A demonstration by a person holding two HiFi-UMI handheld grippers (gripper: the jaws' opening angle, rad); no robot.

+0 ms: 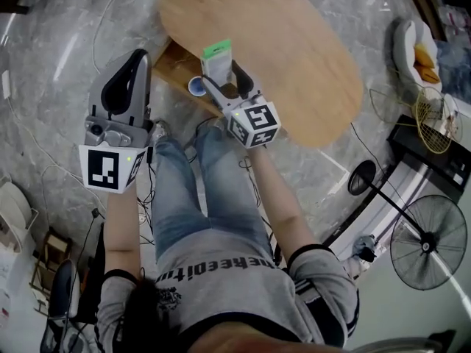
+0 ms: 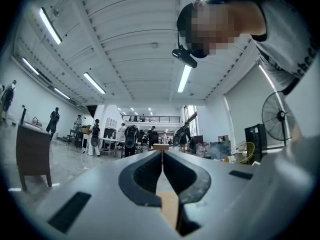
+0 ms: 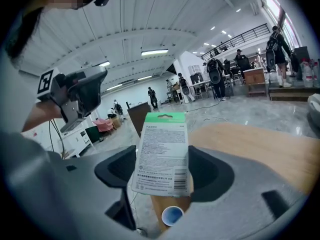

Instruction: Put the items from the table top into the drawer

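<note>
Packet (image 3: 162,154): one — in right tongs (image 3: 164,171) | cup (image 3: 172,215): one (blue) | left tongs (image 2: 161,171) closed

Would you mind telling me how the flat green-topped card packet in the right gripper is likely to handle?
The flat green-topped card packet sticks out of the right gripper without sagging, so it is probably fairly stiff. It looks thin, so it is likely light. Gripped only near its lower end, it might pivot if swung quickly.
</note>
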